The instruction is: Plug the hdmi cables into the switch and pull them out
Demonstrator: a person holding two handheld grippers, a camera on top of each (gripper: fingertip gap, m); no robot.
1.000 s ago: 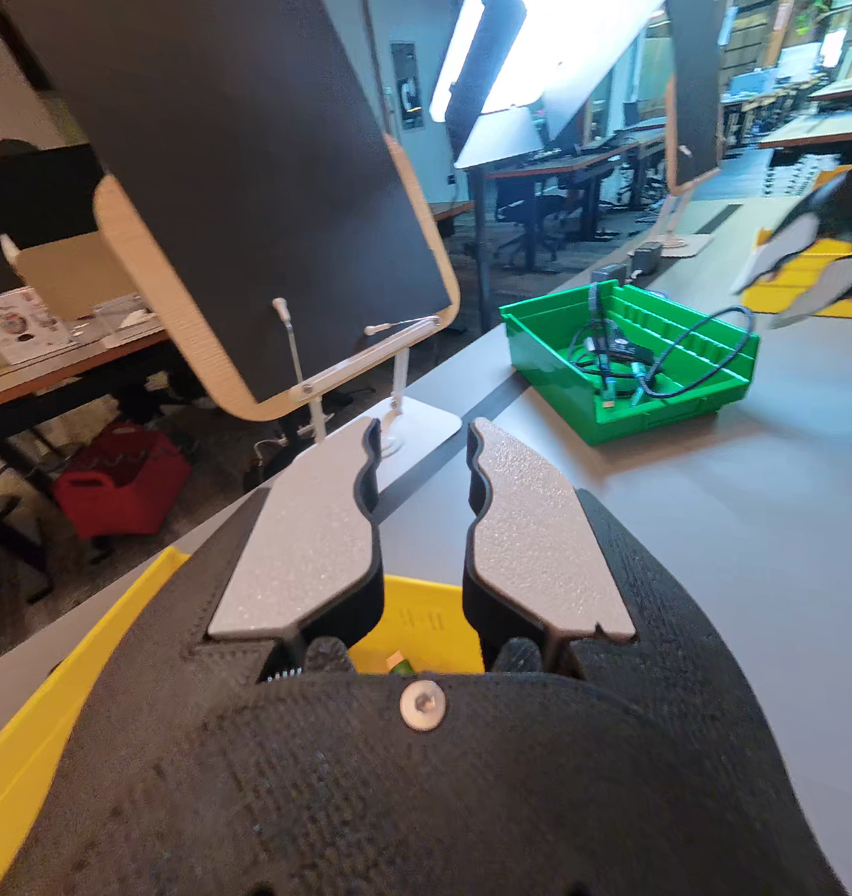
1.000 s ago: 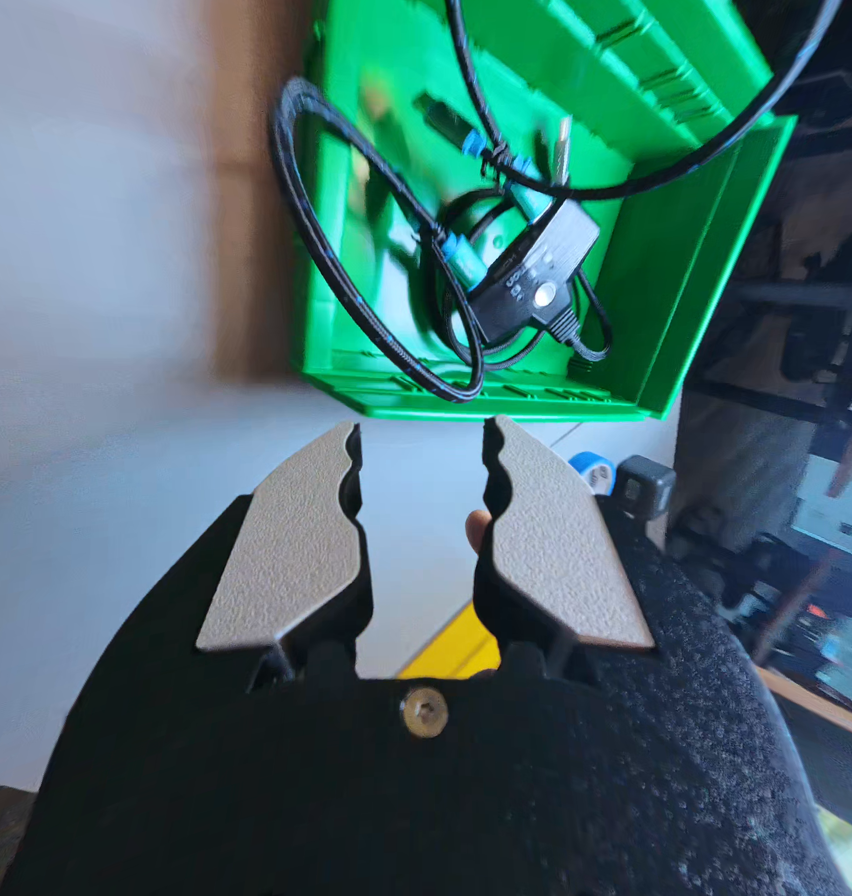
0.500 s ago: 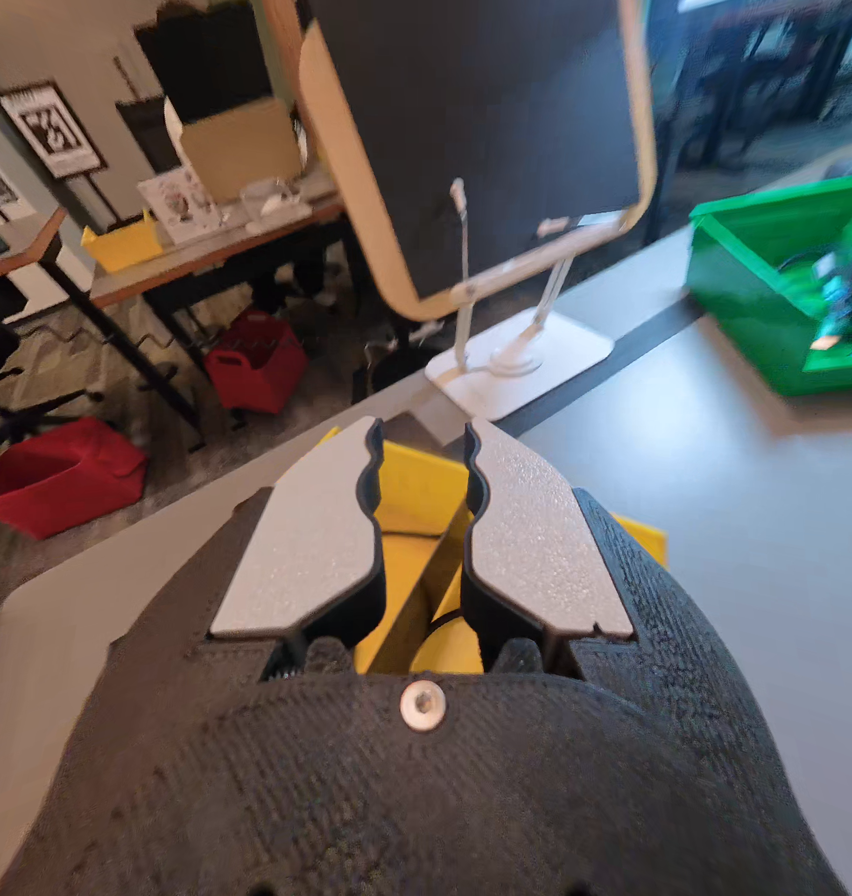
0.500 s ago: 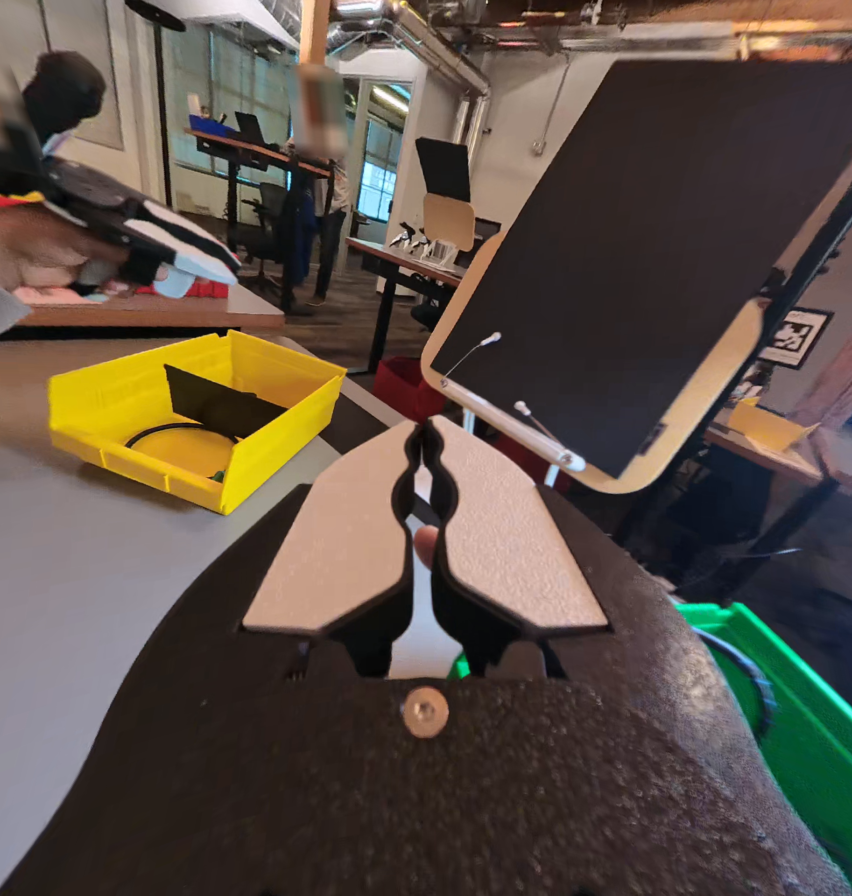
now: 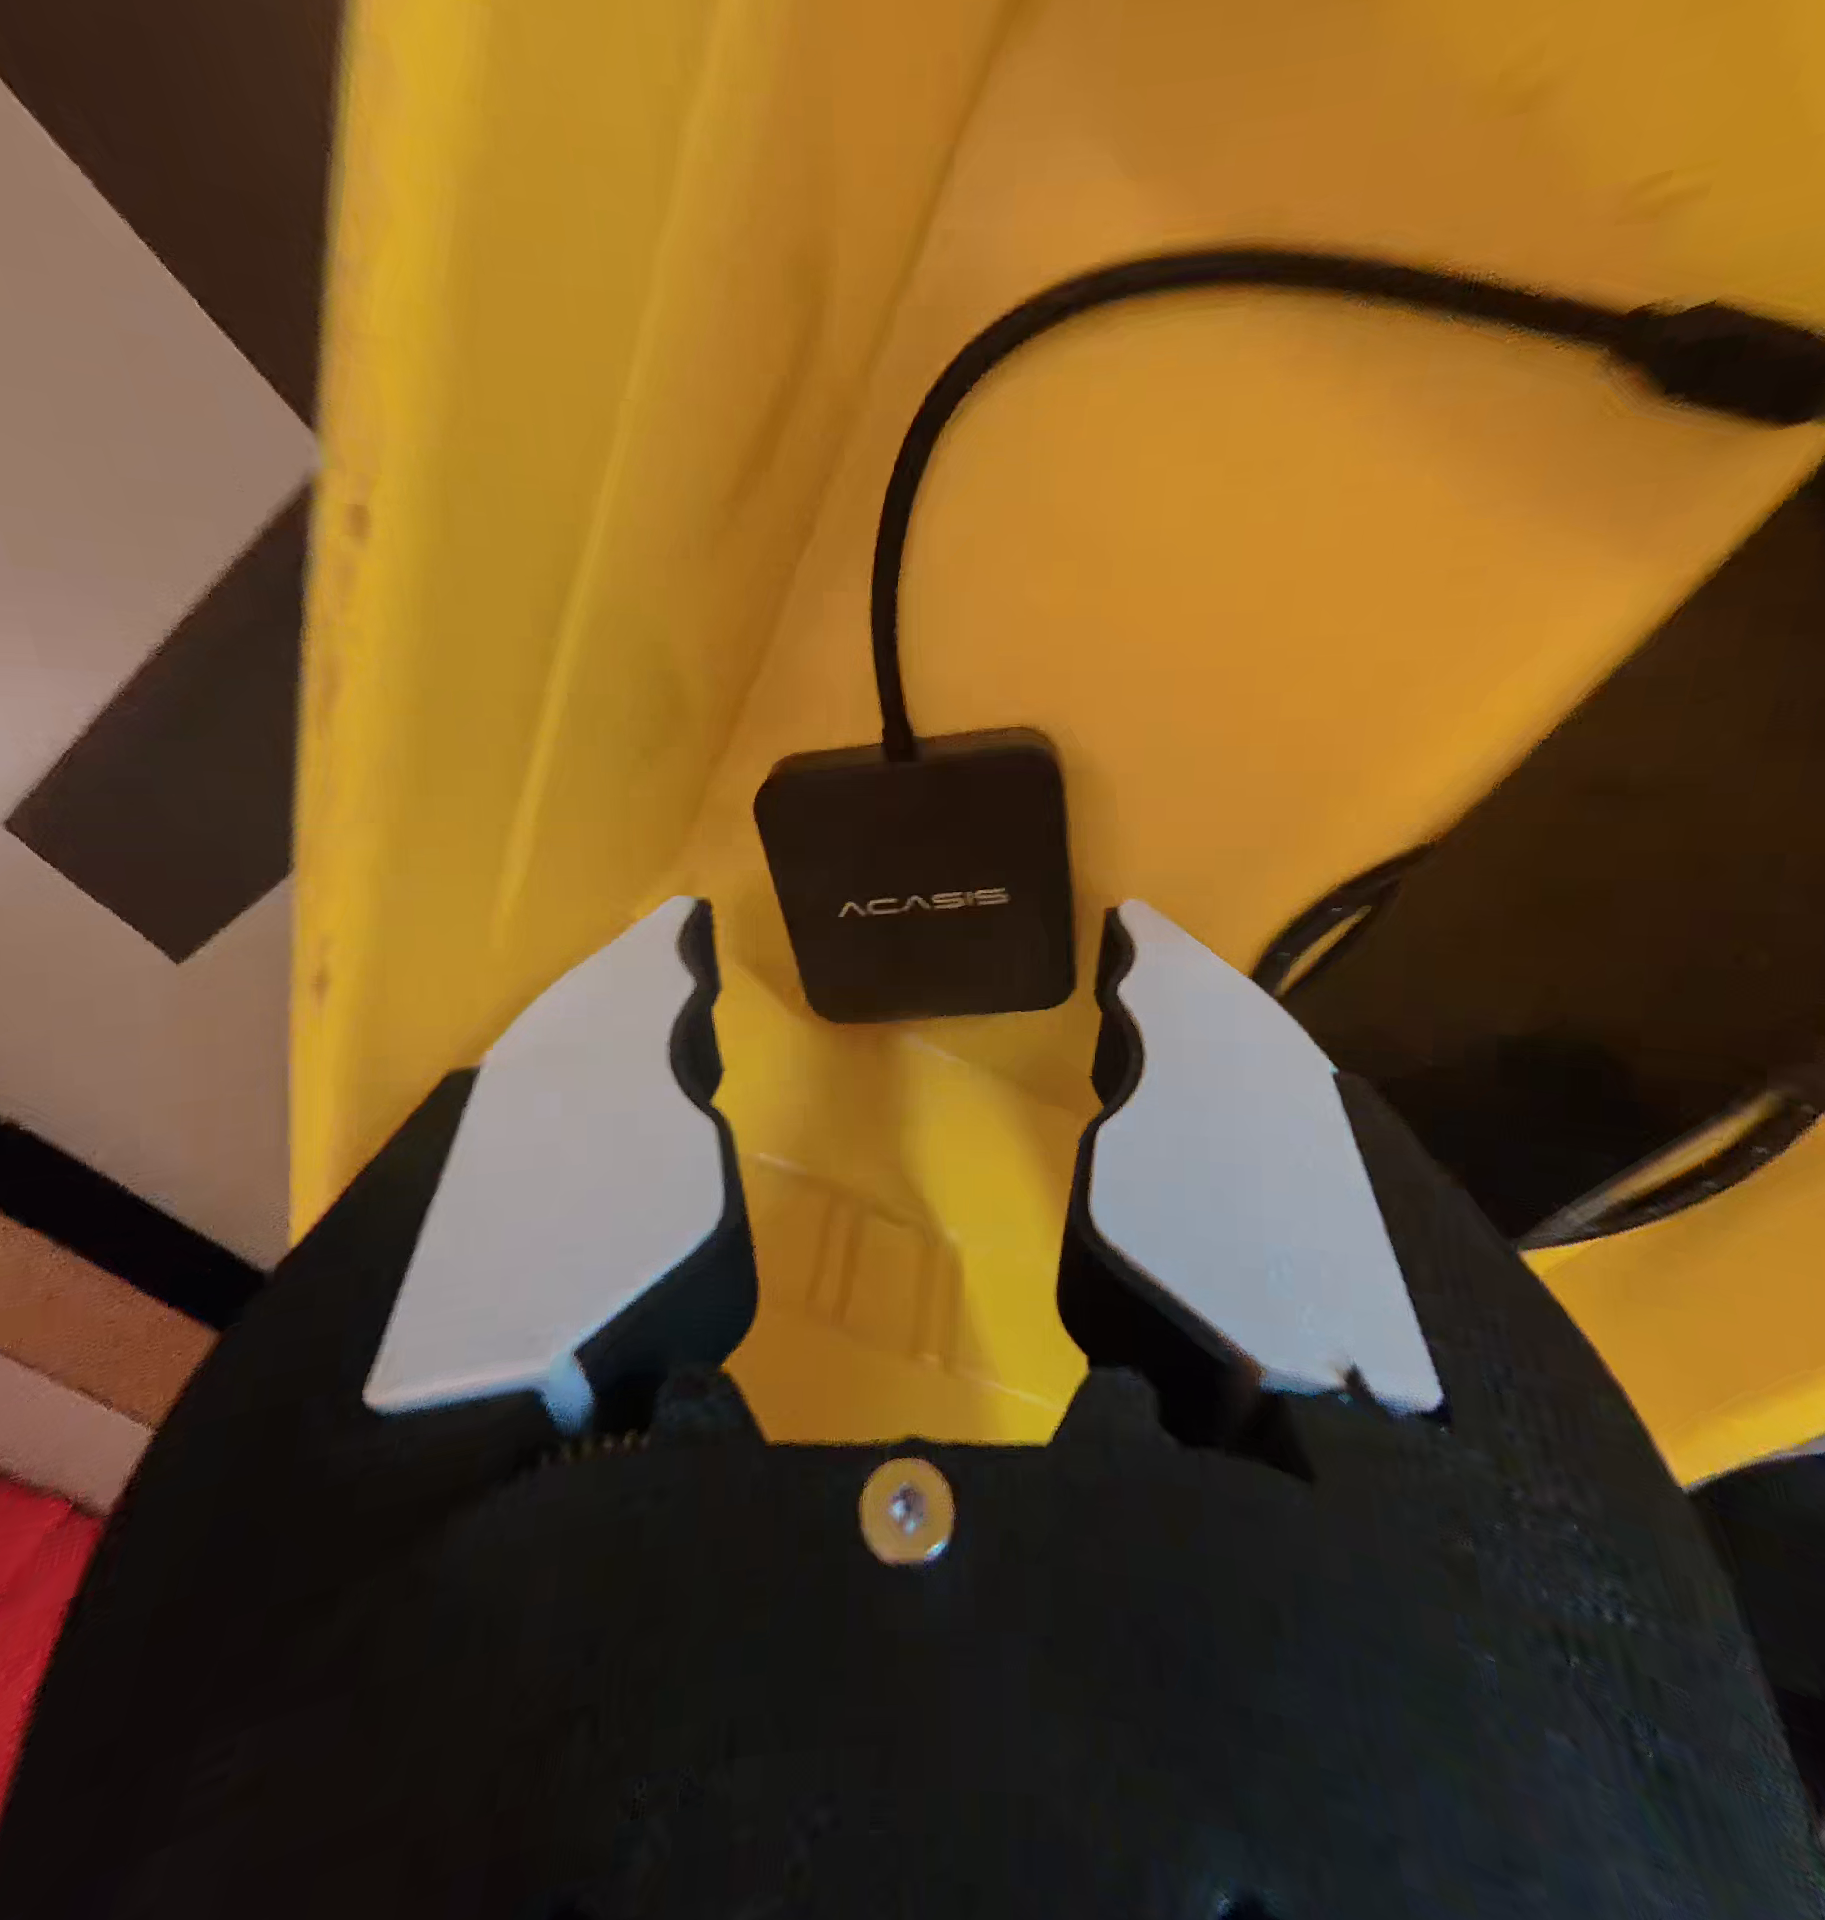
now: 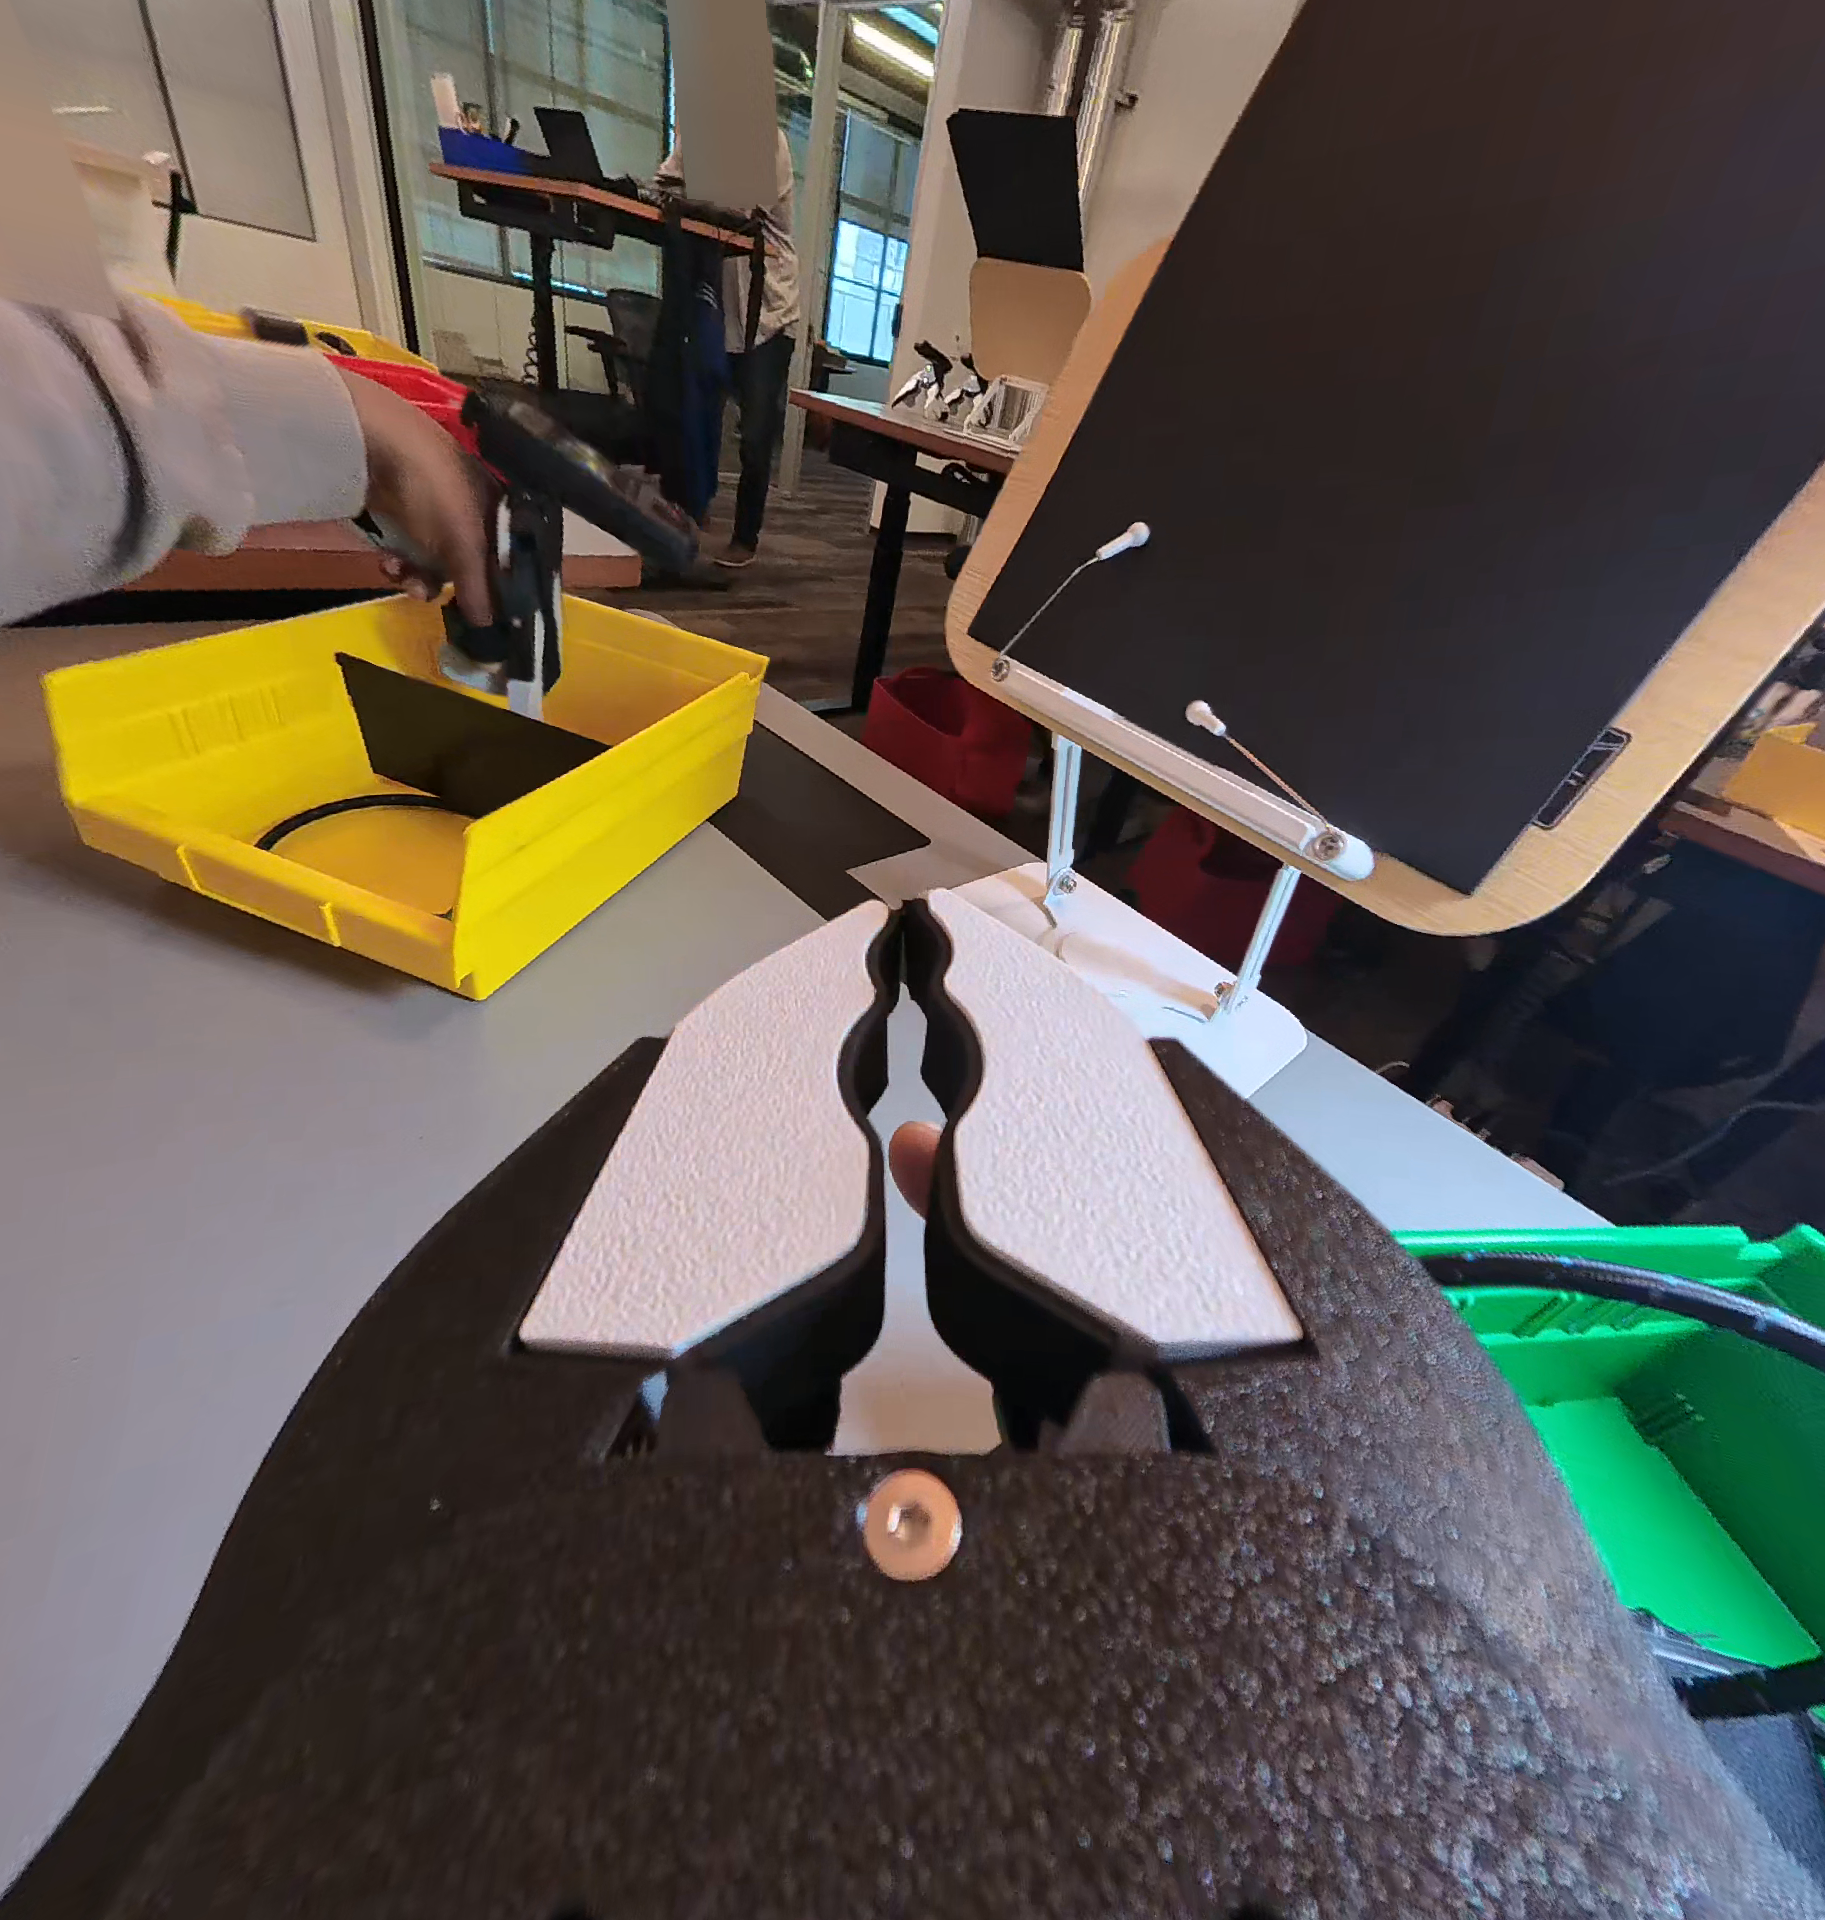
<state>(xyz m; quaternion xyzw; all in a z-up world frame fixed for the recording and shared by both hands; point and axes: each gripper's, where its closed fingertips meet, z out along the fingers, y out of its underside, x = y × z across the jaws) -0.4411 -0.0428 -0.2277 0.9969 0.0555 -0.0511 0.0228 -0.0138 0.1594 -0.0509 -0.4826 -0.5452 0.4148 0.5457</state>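
Left tool (image 5: 903,961), spread wide, poised just short of the square black switch (image 5: 916,875) bearing white lettering, inside the yellow bin (image 5: 596,436). Right tool (image 6: 903,920), pinched together and empty, above the grey surface (image 6: 212,1143) beside the green bin (image 6: 1666,1455).

Around you, a grey tabletop (image 6: 264,1091), a tilted black board (image 6: 1459,416) on a white stand (image 6: 1147,987), wooden desks (image 6: 887,426), red bins (image 6: 949,727) below, windows (image 6: 866,270) beyond.

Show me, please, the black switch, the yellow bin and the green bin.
black switch (image 5: 918,878): left wrist view, top face.
yellow bin (image 6: 575,821): right wrist view, near side wall.
green bin (image 6: 1677,1455): right wrist view, inner floor.
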